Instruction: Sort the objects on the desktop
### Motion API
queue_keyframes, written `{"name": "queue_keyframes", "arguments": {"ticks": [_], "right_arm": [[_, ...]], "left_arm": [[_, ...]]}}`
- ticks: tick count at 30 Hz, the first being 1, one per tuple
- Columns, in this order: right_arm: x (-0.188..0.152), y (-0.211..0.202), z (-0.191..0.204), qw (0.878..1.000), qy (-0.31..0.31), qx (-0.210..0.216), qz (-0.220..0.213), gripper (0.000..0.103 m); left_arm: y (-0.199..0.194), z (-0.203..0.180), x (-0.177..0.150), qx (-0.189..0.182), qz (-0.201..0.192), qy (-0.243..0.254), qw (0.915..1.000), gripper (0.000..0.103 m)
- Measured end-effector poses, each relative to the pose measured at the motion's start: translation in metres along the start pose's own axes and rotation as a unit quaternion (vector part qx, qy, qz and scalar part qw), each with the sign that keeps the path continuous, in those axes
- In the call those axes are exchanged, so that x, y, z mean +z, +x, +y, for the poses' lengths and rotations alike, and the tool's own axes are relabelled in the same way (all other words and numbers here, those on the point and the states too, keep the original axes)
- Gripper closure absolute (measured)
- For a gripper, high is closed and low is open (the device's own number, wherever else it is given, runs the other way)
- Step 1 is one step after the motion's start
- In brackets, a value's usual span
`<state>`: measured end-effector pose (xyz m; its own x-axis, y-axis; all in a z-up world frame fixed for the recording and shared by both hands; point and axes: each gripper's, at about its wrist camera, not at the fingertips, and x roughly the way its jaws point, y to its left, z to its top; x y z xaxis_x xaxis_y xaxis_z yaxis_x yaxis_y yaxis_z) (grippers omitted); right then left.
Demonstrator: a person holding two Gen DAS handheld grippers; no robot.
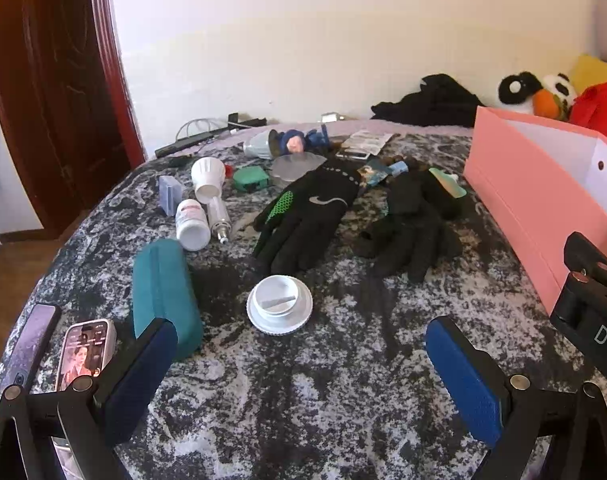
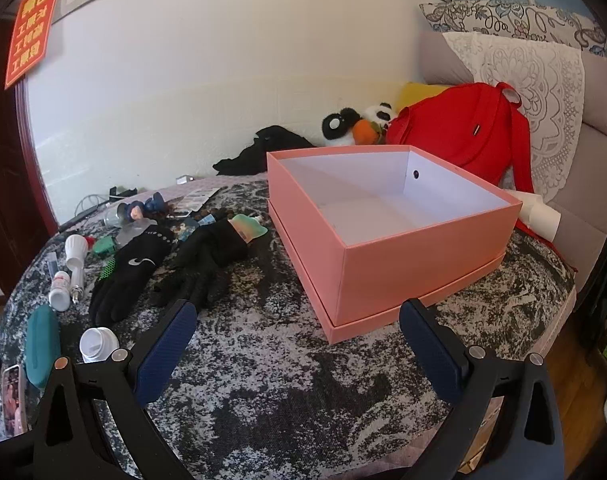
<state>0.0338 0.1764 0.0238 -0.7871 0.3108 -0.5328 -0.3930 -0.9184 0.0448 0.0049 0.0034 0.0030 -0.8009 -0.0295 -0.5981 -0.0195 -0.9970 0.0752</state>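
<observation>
A black-and-white mottled bedspread (image 1: 343,380) is stretching out under me, with a pale wall behind it and a dark red door frame off to my left. I am holding my left gripper (image 1: 301,350) low over the bedspread with its blue-padded fingers spread wide and nothing between them. Just ahead of it a white round lid (image 1: 279,305) is lying upside down, and a teal case (image 1: 165,294) is lying beside my left finger. Two phones (image 1: 85,354) are resting near the edge at the far left. Farther back, a black glove with a green patch (image 1: 303,220) is lying next to a plain black glove (image 1: 411,226); a white pill bottle (image 1: 192,224) is lying on its side to their left.

I am also holding my right gripper (image 2: 297,340) wide open and empty, pointing toward the pink box (image 2: 415,264). The box is sitting open on the bedspread to the right of the gloves, its white inside showing nothing in it. A red bag (image 2: 463,128) is leaning behind it, beside a panda plush (image 2: 359,122).
</observation>
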Motion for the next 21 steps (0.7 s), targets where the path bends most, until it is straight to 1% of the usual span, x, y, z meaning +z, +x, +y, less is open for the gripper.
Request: {"name": "queue_keyframes", "arguments": {"ticks": [21], "right_arm": [[-0.0026,0.0006,0.0021,1.0,-0.004,0.0,-0.002,0.0]], "left_arm": [[0.0021,-0.002,0.0001,-0.003,0.003,0.002,1.0,0.0]]}}
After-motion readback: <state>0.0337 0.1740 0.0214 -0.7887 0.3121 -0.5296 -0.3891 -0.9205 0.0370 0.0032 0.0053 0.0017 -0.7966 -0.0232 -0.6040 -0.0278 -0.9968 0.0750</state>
